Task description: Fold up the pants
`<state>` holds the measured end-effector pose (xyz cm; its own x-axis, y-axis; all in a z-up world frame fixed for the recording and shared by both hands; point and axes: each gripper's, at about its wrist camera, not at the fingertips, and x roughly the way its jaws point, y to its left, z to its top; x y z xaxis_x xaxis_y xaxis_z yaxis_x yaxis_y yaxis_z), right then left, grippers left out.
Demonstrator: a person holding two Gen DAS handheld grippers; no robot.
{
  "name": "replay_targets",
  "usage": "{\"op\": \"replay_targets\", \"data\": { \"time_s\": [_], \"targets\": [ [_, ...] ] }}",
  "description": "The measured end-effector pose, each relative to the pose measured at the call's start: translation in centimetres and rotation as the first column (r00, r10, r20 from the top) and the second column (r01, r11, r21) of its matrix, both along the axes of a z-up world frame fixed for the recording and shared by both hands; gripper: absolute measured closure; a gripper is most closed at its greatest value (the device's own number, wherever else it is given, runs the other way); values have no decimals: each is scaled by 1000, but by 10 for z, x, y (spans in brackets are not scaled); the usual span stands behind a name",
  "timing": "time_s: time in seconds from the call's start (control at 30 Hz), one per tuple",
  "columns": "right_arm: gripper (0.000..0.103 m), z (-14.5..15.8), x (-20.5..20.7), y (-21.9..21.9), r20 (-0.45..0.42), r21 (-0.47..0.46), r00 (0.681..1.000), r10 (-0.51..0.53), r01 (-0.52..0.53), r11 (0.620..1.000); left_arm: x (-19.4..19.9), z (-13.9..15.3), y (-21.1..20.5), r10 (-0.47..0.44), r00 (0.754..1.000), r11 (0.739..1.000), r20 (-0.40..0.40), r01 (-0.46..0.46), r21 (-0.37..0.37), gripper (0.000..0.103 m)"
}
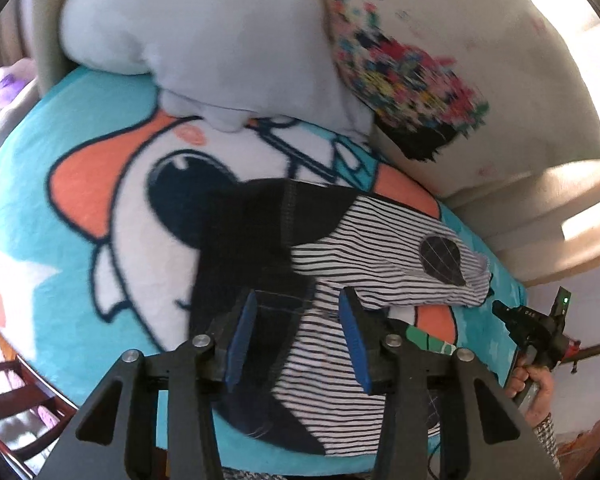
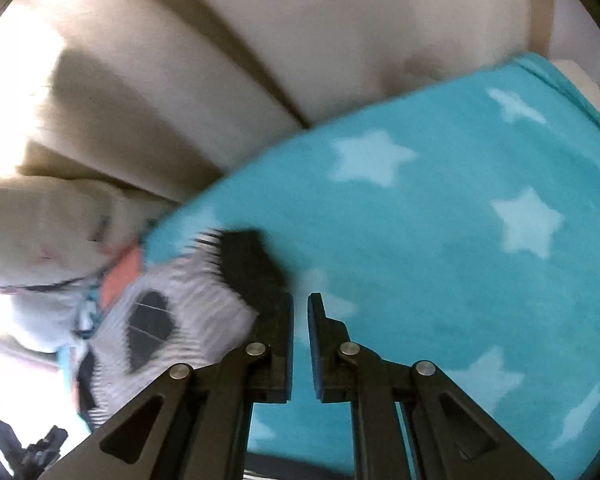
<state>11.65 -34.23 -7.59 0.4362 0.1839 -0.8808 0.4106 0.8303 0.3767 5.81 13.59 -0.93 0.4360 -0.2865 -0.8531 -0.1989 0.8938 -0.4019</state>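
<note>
The black-and-white striped pants with black panels lie on a turquoise cartoon blanket. One leg is folded up to the right, with an oval black patch. My left gripper is open, its blue pads just above the pants' middle. My right gripper has its jaws nearly closed with a narrow gap and nothing between them. It hovers over the starred blanket, just right of the pants' leg end. The right gripper also shows in the left wrist view, held by a hand at the blanket's right edge.
A grey plush cushion and a floral pillow lie at the blanket's far side. A beige sofa rises behind. A dark wooden chair stands at lower left.
</note>
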Motion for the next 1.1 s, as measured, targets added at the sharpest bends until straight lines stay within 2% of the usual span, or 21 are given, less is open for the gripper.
{"op": "replay_targets", "data": {
  "time_s": [0.07,0.13,0.2,0.27,0.3,0.33,0.4,0.43,0.53,0.67,0.8,0.87,1.0,1.1],
  "targets": [
    [81,4,-12,-14,7,-15,999,-36,37,999,5,-2,-16,-41,999,999,-3,41,24,60],
    [79,17,-15,-18,44,-50,999,-10,12,999,12,-4,-30,-85,996,994,-9,85,64,60],
    [74,31,-10,-13,72,-97,995,72,-65,993,22,-5,-45,-138,990,983,-13,139,120,60],
    [60,46,4,6,97,-157,975,202,-185,970,37,-7,-57,-187,982,969,-22,188,161,60],
    [48,51,11,15,99,-177,963,252,-232,956,45,-8,-62,-205,978,964,-28,207,167,60],
    [45,54,20,29,97,-201,942,321,-297,933,53,-10,-66,-225,974,959,-35,228,168,60],
    [45,58,35,57,74,-254,888,453,-423,870,71,-17,-75,-264,963,948,-51,269,172,59],
    [45,57,45,76,47,-296,850,525,-491,819,82,-22,-80,-280,958,940,-64,288,185,59],
    [45,39,71,120,-20,-352,766,642,-607,713,102,-34,-91,-326,941,918,-90,338,210,59],
    [45,17,98,144,-73,-362,718,692,-666,652,125,-47,-94,-343,933,911,-109,359,202,59],
    [45,-1,113,157,-101,-351,688,718,-700,622,142,-52,-94,-364,926,907,-97,376,188,59],
    [45,-7,117,158,-108,-340,679,726,-712,615,150,-56,-94,-383,919,900,-97,394,185,55],
    [40,-15,123,153,-94,-318,681,726,-712,627,161,-67,-92,-399,910,898,-114,413,152,51],
    [32,-17,121,149,-66,-317,680,730,-708,631,166,-66,-94,-415,904,891,-103,426,157,42]
  ]
}}
